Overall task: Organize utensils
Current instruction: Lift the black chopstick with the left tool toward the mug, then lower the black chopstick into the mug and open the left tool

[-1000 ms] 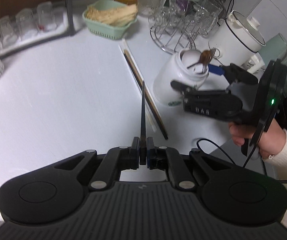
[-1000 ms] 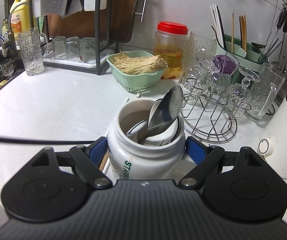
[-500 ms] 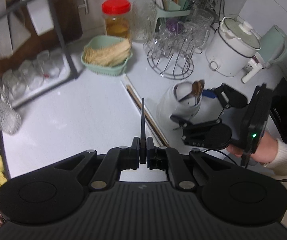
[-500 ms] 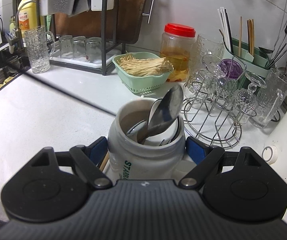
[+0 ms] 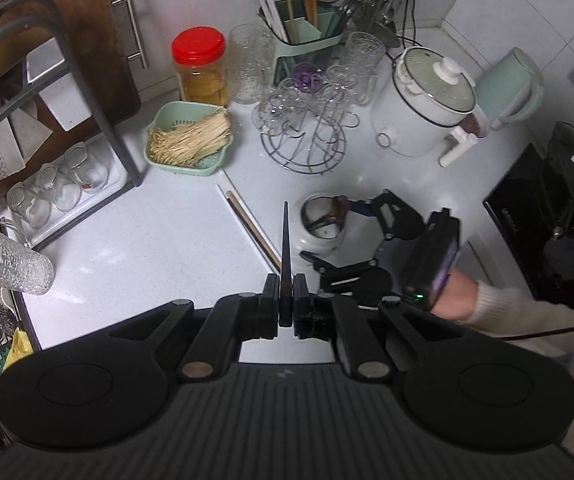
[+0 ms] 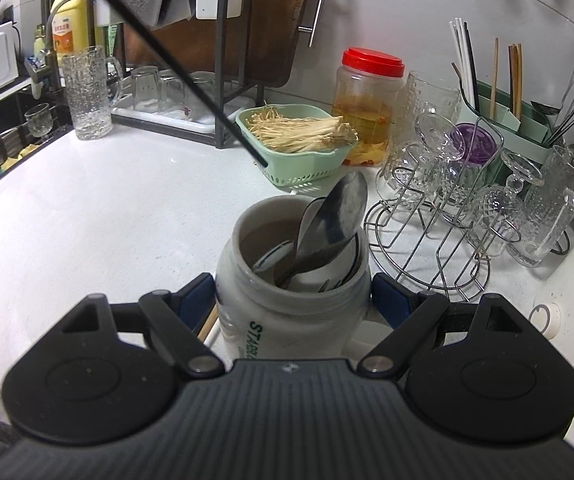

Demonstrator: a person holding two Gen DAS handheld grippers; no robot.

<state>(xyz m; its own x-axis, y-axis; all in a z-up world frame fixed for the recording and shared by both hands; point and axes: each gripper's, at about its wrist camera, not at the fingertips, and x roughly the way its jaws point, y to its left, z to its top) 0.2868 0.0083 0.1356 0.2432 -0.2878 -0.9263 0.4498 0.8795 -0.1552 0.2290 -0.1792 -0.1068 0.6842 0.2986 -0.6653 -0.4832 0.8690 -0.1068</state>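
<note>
Dim, cool indoor light; heavy fisheye warp, dark vignetted corners.

A jar (image 6: 291, 308) of spoons (image 6: 337, 216) stands on the counter (image 6: 107, 216), chopsticks (image 5: 253, 226) lying left of it, a basket (image 6: 299, 160) behind, a glass rack (image 6: 439, 232) to its right.

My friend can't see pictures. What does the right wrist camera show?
The right gripper holds a white jar full of spoons on a white kitchen counter. A thin black chopstick crosses above, with a green basket and glasses behind.
</note>
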